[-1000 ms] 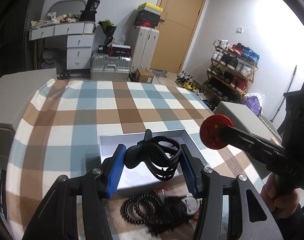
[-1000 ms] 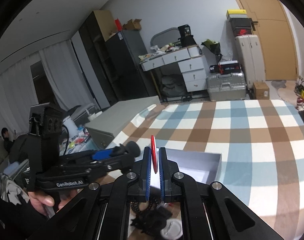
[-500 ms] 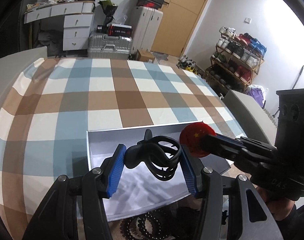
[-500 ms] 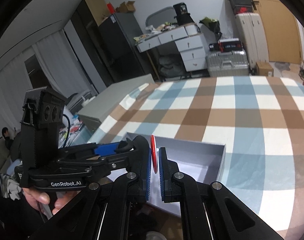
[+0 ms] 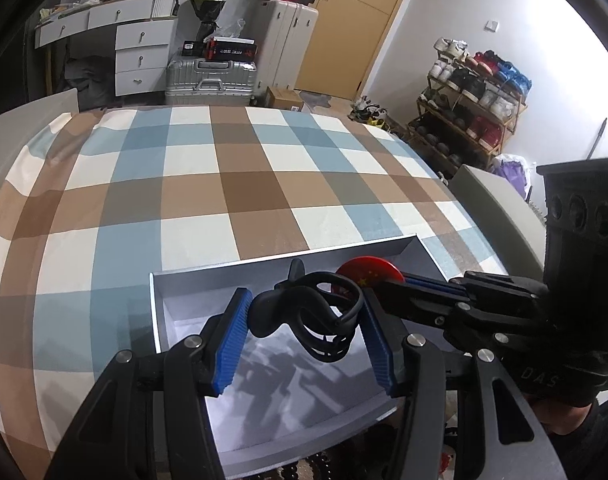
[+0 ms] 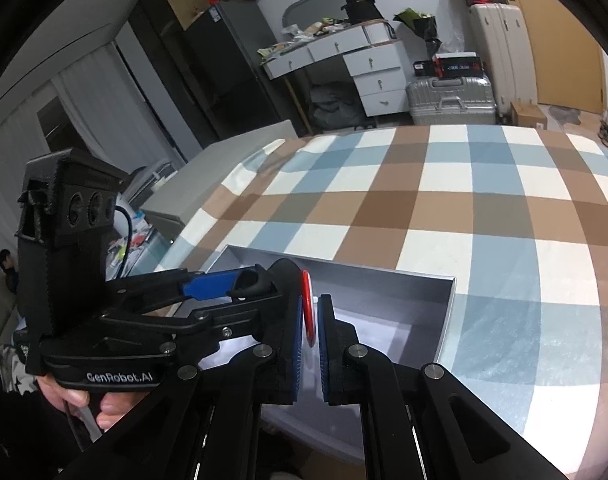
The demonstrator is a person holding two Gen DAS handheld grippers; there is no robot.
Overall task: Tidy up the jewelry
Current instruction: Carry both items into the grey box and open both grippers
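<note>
The near rim of the white box sits behind the left gripper's arms; dark beads below it are cut by the frame edge (what kind, unclear); the red badge's face shows edge-on only.

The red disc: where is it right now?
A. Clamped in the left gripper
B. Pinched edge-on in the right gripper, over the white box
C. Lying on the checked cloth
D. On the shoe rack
B. The right gripper pinches the red disc edge-on above the white box, while the left gripper holds a black clip.
</note>
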